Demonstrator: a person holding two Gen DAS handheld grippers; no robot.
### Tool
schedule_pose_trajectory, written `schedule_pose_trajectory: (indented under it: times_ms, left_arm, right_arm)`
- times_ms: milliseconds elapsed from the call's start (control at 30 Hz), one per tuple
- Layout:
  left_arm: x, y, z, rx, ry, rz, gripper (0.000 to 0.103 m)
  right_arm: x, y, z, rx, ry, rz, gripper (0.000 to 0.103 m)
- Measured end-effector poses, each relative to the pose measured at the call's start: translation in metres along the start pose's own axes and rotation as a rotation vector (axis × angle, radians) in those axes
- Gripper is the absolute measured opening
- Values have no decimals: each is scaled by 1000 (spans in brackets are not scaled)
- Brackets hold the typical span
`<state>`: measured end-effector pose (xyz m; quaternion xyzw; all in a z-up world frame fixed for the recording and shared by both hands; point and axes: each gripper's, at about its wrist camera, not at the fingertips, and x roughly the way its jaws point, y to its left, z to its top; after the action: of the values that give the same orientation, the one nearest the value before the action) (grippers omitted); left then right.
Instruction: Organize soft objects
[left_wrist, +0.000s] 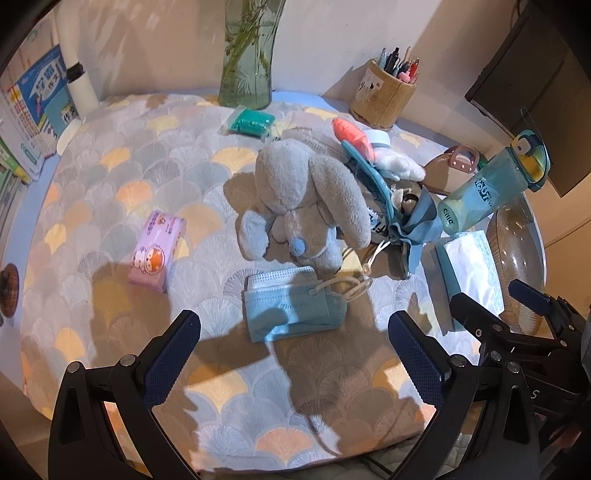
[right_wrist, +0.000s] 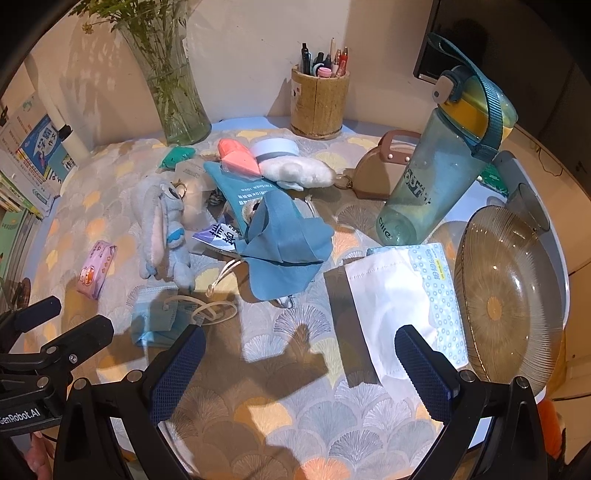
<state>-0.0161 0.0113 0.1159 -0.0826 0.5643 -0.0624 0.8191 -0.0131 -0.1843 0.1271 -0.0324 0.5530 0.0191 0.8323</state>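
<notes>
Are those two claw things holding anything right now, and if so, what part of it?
Nothing is held. The left gripper and the right gripper both have their jaws wide apart above the tablecloth, short of the blue face masks.

Grey plush rabbit (left_wrist: 306, 199) lying at the centre of the patterned counter (left_wrist: 110, 184). Folded blue face masks (left_wrist: 291, 306) just in front of it; pink tissue pack (left_wrist: 157, 251) well to its left; blue pouch (left_wrist: 410, 221) touching its right side. Left gripper (left_wrist: 291, 365), jaws apart, empty, nearer than the masks.
</notes>
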Motion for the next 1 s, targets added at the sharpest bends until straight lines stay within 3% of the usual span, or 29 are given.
schedule_pose_trajectory:
  times_ms: [467, 767, 1000]
  left_arm:
    - [1, 12, -6, -53, 15, -4, 101]
    - [0, 81, -8, -307, -33, 34, 102]
    - [-2, 103, -16, -291, -29, 102, 102]
  right_arm:
    - [4, 2, -4, 6, 27, 0, 103]
    - [9, 8, -11, 6, 57, 39, 103]
    - [12, 20, -12, -25, 68, 38, 103]
